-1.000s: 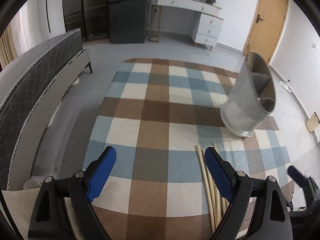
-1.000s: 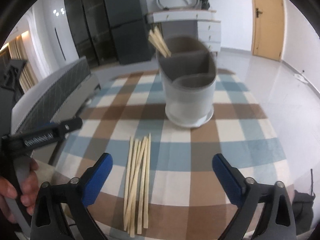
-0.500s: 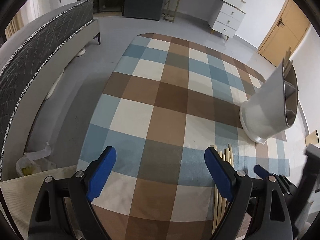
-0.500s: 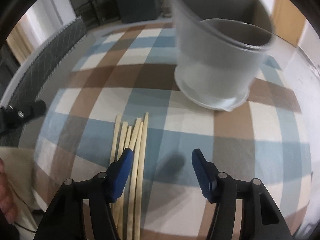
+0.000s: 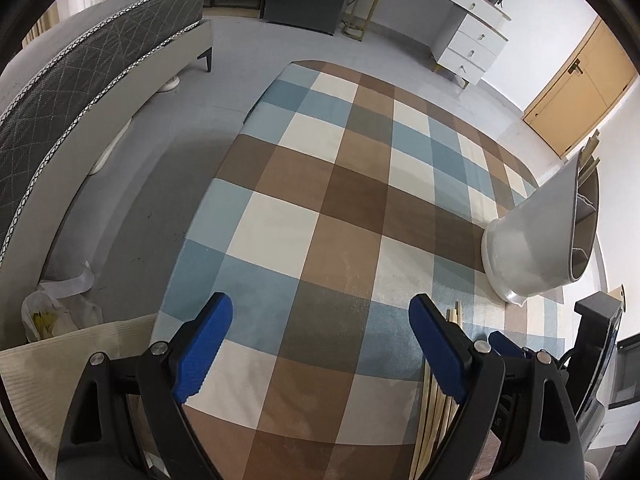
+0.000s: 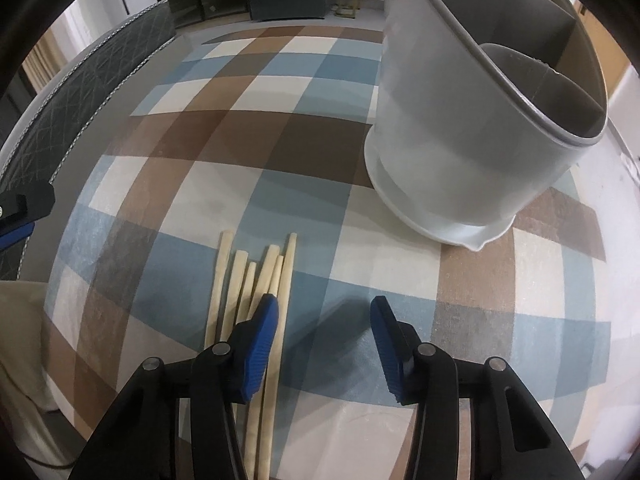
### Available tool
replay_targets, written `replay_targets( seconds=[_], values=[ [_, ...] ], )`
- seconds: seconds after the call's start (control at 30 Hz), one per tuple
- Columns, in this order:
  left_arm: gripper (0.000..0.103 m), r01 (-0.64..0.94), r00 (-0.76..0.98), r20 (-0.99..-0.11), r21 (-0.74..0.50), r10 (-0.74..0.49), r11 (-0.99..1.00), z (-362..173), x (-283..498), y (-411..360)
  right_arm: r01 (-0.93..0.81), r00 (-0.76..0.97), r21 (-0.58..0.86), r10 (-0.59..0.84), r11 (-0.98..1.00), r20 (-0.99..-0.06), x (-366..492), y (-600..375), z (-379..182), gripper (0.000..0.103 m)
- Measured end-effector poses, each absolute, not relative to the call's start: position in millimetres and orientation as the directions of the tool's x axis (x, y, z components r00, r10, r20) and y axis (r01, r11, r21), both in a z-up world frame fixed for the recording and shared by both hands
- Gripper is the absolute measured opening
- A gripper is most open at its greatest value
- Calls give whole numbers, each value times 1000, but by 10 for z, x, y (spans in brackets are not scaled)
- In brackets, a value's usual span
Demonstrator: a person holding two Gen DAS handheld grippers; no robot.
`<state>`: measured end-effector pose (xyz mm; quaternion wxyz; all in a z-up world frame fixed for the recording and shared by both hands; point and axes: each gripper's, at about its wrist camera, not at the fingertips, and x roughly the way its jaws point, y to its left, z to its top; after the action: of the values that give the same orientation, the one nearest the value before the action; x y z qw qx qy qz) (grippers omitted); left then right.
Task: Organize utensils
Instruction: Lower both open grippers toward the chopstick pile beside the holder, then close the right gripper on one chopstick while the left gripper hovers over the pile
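Right gripper [image 6: 324,316]: It points down at the table. Its blue jaws are about half open and have just been closing. One chopstick lies in the gap, right next to the left jaw. I cannot tell if the jaw touches it. The right jaw is well apart from the sticks, so nothing is pinched.
Left gripper [image 5: 320,332]: Its jaws are wide open. Only the cloth shows between them. It holds nothing.
Chopsticks [image 6: 236,280]: Six pale sticks lie flat on the cloth, side by side. Their far ends fan out a little and point toward the holder. Most of them are to the left of the right gripper's left jaw, and some run under it. In the left view they peek out just behind the left gripper's right jaw [image 5: 436,404].
Holder [image 6: 460,152]: A round grey pot stands upright on the cloth, past the sticks and off to the right. Walls inside split it into parts. The part nearest the right camera looks bare. In the left view, a few stick tips [image 5: 590,156] poke out of its far side.
Cloth [image 5: 320,208]: It has blue, brown and cream squares and covers the table.
Room: A grey bed [image 5: 80,72] is on the left. A white desk [image 5: 460,20] and a yellow door [image 5: 580,92] are at the back.
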<state>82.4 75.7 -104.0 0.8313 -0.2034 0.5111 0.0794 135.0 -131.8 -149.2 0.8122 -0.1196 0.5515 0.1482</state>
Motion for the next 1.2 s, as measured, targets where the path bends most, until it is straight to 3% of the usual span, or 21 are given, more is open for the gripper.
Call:
replay_targets(
  seconds=[0.03,0.13,0.5,0.57,0.6,0.83,1.2],
  values=[
    [87,-340,464,-883,-257,-76,904,-1040,825,758,-372,343,-48,90,927,-935,1354,-1316,-1503,38],
    [87,-335,461,-883,-264,-87,904,-1038,830,757,-378,340,-68,70,923,-938,1359,-1311,-1509,36],
    [87,-351,453,-887,-267,-87,898,-1066,834,826,-430,327,-44,110,902,-938,1623,-1105,-1540,38],
    [87,-342,454,-887,-262,-85,902,-1070,835,818,-459,328,-36,131,888,-936,1628,-1062,-1529,23],
    [87,-336,454,-887,-257,-83,906,-1075,838,808,-468,324,-31,139,883,-936,1637,-1059,-1527,4],
    [87,-301,436,-895,-243,-94,922,-1134,846,700,-414,340,103,258,904,-904,1579,-1294,-1378,4],
    [87,-159,352,-921,-237,-169,958,-1326,774,275,-232,495,425,483,875,-723,1265,-2155,-826,4]
  ],
)
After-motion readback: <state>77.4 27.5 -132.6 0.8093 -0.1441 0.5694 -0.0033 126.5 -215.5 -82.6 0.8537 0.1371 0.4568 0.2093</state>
